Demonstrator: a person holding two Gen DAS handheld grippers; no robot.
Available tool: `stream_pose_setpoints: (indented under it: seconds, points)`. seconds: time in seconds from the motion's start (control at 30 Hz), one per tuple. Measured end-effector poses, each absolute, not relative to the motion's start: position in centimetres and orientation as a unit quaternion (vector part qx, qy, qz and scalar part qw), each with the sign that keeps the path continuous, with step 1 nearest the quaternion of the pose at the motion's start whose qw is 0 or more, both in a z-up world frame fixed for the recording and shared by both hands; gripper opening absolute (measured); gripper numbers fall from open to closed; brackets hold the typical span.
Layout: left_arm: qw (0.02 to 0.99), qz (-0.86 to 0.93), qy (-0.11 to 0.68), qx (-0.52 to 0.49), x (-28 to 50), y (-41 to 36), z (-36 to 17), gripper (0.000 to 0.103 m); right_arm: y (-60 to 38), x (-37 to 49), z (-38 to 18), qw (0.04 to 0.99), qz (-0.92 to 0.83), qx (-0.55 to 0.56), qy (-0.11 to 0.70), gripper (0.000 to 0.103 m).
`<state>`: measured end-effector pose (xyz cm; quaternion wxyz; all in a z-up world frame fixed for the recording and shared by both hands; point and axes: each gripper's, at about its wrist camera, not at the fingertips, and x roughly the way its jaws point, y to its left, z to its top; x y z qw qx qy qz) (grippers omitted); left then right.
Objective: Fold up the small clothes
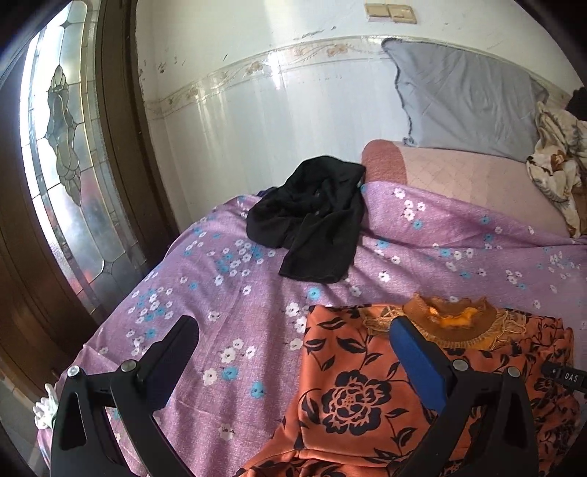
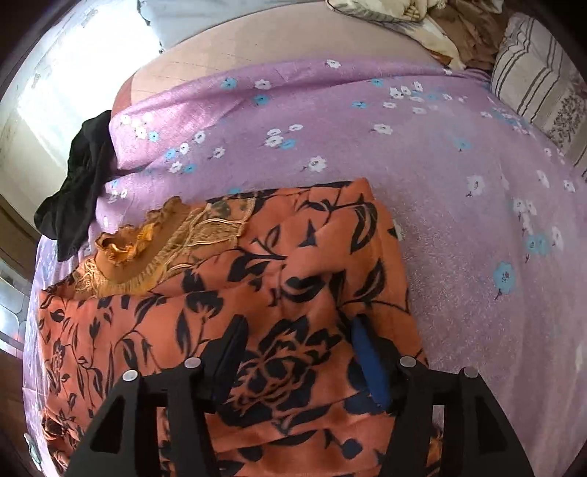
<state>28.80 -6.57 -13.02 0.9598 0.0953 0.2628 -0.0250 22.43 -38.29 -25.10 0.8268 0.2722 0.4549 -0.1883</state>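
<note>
An orange garment with black flower print and a gold embroidered collar lies folded on the purple flowered bedsheet. My left gripper is open wide above the garment's left edge and holds nothing. My right gripper points down onto the garment near its right side. Its jaws stand open with flat cloth lying between the fingers, not pinched. A crumpled black garment lies farther back on the sheet, near the wall.
A grey pillow leans on the tiled wall at the bed's head. A crumpled patterned blanket and a striped pillow lie at the far right. A wooden door with stained glass stands left of the bed.
</note>
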Motion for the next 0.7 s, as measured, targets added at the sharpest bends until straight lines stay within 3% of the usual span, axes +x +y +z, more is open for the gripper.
stream_pose_setpoints:
  seconds: [0.23, 0.7]
  points:
    - [0.965, -0.046, 0.241, 0.093, 27.8, -6.9, -12.2, 0.103, -36.6, 21.6, -21.9, 0.858, -0.153, 0.288, 0.398, 0.062]
    - [0.966, -0.062, 0.232, 0.095, 27.0, -7.8, -11.8, 0.103, -31.2, 22.3, -23.0, 0.859, -0.101, 0.278, 0.417, 0.062]
